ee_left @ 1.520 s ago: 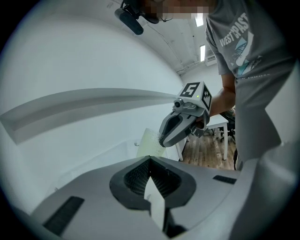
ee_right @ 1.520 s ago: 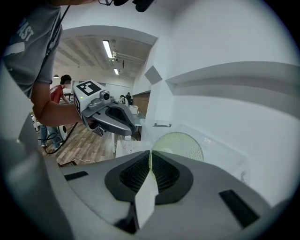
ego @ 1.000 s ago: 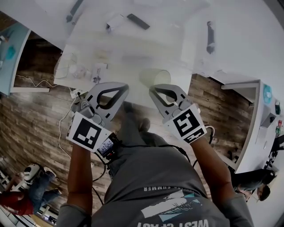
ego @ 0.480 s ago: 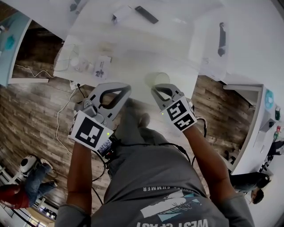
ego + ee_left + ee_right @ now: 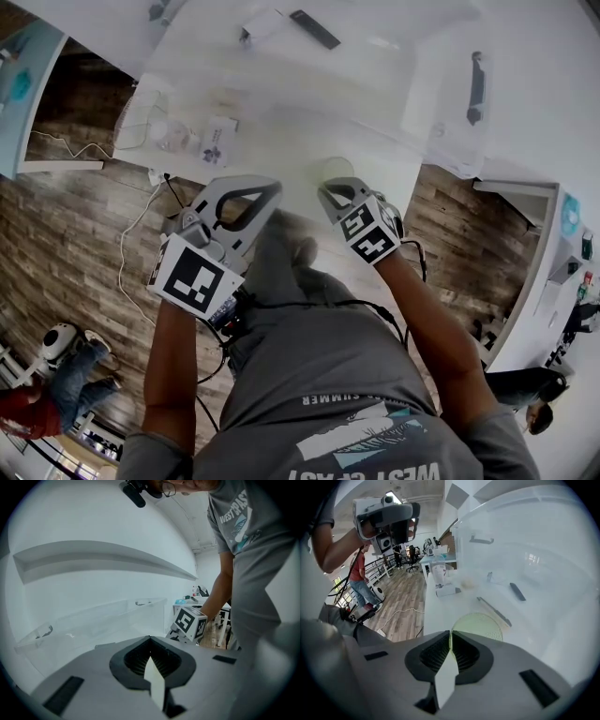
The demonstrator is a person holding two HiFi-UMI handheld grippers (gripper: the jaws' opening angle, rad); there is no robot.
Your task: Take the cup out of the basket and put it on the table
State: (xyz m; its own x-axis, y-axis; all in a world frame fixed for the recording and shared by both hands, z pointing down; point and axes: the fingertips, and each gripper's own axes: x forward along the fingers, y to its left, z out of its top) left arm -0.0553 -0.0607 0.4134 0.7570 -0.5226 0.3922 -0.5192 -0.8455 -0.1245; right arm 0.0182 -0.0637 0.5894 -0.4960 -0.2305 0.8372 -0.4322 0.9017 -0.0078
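Since the earlier frame, the right gripper (image 5: 336,187) has been lowered toward the table (image 5: 281,103). The cup (image 5: 339,169) has been brought from a tilted attitude to one close to upright.

The left gripper (image 5: 262,190) is held at the near table edge. Its jaws are pressed together with nothing between them, as is confirmed in the left gripper view (image 5: 150,639).

The right gripper is located just beside it, and its jaws are pinched on the near wall of the cup. The cup is positioned over the near edge of the table, directly beyond the right jaws. Its long axis is near vertical and its mouth is directed upward. Whether the base is in contact with the table cannot be determined.

In the head view, the pinch is concealed by the gripper body. In the right gripper view, the pale green rim is seen clamped between the pads, and the round mouth (image 5: 480,625) is seen beyond them. The cup is not shown in the left gripper view. There, the marker cube (image 5: 190,622) of the right gripper is seen instead.

Farther out, a clear bin (image 5: 525,550) is shown on the table, and it also appears in the left gripper view (image 5: 117,616).
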